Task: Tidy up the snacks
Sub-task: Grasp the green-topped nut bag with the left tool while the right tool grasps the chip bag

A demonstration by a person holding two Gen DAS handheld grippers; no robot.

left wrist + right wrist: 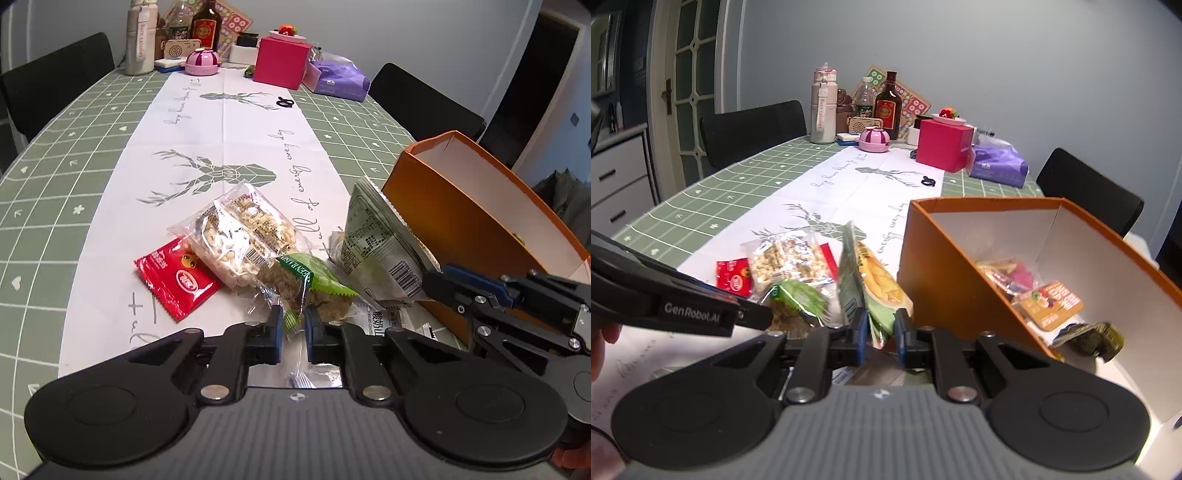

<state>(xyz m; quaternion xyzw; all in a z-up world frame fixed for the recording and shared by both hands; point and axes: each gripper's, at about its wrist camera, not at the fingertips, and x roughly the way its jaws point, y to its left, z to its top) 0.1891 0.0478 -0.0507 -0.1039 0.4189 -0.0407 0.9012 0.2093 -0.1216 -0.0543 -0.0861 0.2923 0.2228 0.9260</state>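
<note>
Green-checked counter with a white runner. My left gripper (294,325) pinches the green raisin packet (314,291); my right gripper (881,330) clamps the mango pouch (877,284) beside the orange box (964,258). Lift each clear of the box's rim before releasing inside.

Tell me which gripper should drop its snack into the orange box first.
Right. The right gripper pinches the dried mango packet right beside the orange box; the left gripper, holding the green raisin packet, is farther away.
</note>
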